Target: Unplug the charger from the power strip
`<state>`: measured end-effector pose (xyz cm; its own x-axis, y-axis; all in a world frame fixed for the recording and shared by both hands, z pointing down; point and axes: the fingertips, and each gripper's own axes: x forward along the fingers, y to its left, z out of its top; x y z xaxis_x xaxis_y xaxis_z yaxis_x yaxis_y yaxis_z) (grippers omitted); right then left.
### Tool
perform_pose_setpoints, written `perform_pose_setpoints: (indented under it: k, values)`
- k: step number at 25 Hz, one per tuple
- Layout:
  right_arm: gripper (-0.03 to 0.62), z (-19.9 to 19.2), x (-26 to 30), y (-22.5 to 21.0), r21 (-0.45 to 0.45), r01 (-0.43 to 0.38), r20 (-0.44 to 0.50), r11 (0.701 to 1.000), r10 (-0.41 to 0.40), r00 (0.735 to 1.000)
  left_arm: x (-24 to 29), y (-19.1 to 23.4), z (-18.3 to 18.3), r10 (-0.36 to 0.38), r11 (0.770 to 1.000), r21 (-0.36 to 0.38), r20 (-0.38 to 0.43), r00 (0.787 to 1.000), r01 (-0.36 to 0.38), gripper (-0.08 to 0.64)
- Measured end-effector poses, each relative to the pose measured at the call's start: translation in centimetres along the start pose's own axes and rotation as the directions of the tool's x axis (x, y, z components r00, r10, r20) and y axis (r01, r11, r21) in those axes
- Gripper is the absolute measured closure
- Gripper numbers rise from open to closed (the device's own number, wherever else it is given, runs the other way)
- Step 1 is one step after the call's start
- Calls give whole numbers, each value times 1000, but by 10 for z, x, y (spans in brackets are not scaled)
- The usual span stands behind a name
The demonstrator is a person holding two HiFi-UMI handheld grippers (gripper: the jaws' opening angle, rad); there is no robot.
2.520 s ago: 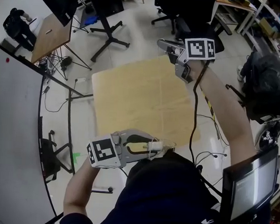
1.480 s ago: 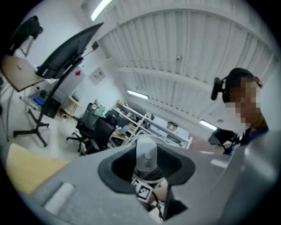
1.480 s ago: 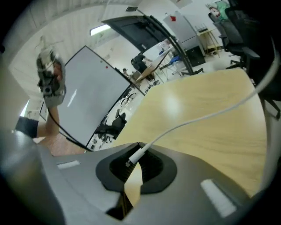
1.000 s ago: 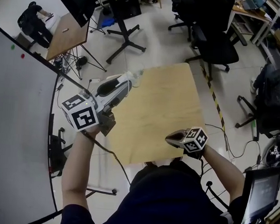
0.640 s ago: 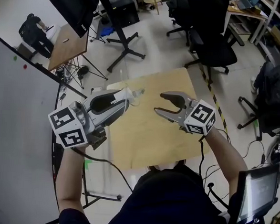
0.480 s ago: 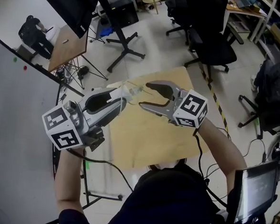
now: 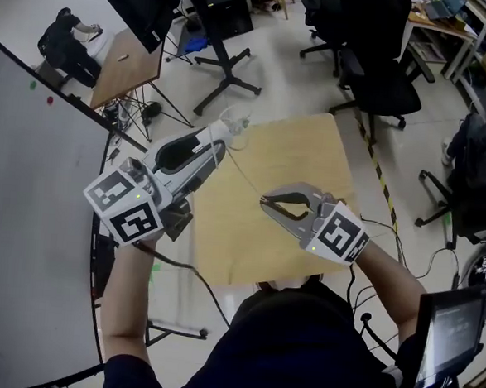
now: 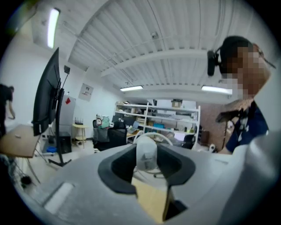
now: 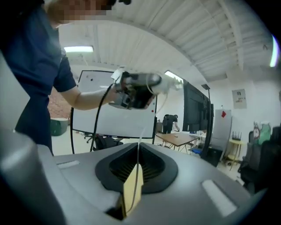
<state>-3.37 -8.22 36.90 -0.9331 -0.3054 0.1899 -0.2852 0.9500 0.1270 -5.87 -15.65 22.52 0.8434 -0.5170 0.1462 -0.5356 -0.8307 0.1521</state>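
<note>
Right, holding the charger point(image 8: 146, 154) high over the table point(image 7: 303, 160) in the left gripper point(image 7: 220, 134), squeezed by its white body. Just clamped the right gripper point(image 7: 265, 203) shut on the thin cable point(image 7: 246, 174) trailing from it. Probably light, hard-shelled, a bit slick, so best gripped across the flat sides. Soft and whippy down the cable end; no hard tugging there, or risk straining the joint.

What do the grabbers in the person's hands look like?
The left gripper and right gripper are grey claws with black-lined jaws, each carrying a cube of black-and-white square markers. A black cable trails from the left one. The shirt is dark navy, short-sleeved.
</note>
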Motion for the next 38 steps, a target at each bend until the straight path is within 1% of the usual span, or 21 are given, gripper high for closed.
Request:
perform_pose_setpoints:
  k: [1,2,3,4,6,7,9,11,12,14,17,19,20,21,22,23,25,27,30,34,38]
  values:
    - [575,10,-6,5,-59,6,-21,998,-8,1000,1,9,-10,31,999,42,-32,999,-29,426]
    - [575,22,-13,9,-117,15,-36,993,-19,999,2,16,-21,46,997,70,-61,997,-41,426]
    - [575,35,-20,10,-172,27,-41,985,-35,999,2,20,-33,45,996,78,-91,995,-38,426]
    - [575,50,-27,9,-224,43,-40,974,-53,998,2,21,-45,27,998,66,-123,992,-19,426]
    - [575,78,-39,1,-315,78,-27,946,-91,995,2,12,-69,-50,998,17,-192,980,54,426]
    - [575,92,-43,-5,-353,91,-19,931,-105,994,2,3,-81,-102,995,-10,-225,969,102,426]
    - [575,109,-46,-19,-407,103,-13,908,-118,993,1,-19,-100,-224,975,-69,-265,938,213,426]
    - [575,112,-41,-30,-424,84,-21,902,-103,994,-1,-47,-112,-348,937,-133,-269,898,323,426]
    - [575,109,-38,-32,-421,60,-27,905,-78,997,-1,-61,-115,-400,916,-158,-267,877,369,426]
    - [575,100,-33,-33,-389,2,-40,921,-19,999,-3,-86,-115,-490,870,-196,-245,836,453,426]
    - [575,86,-27,-32,-326,-55,-36,944,45,998,-12,-108,-103,-609,788,-221,-134,782,575,426]
    - [575,79,-24,-31,-275,-84,-11,958,85,996,-21,-115,-89,-659,739,-220,-42,751,636,426]
    - [575,75,-22,-28,-233,-98,8,967,103,995,-25,-116,-82,-671,724,-218,-3,742,654,426]
    - [575,71,-20,-26,-184,-109,26,977,116,993,-28,-116,-76,-674,718,-214,28,738,663,426]
    - [575,65,-20,-24,-130,-116,44,985,123,991,-30,-116,-70,-669,718,-211,52,741,663,426]
    - [575,59,-20,-21,-72,-122,64,990,126,990,-30,-114,-66,-659,725,-208,69,749,657,426]
    - [576,46,-18,-16,43,-138,108,990,132,985,-28,-106,-61,-624,750,-207,90,776,628,426]
    - [577,33,-12,-10,122,-148,142,981,130,981,-24,-95,-62,-591,774,-213,92,801,596,426]
    - [577,19,1,-9,181,-133,193,974,97,976,-21,-82,-65,-561,792,-232,90,823,565,426]
    - [575,15,4,-15,266,-120,255,956,50,966,-16,-70,-63,-507,815,-258,115,854,519,426]
    - [575,6,6,-17,320,-115,252,940,33,967,-11,-49,-61,-422,838,-308,161,892,451,428]
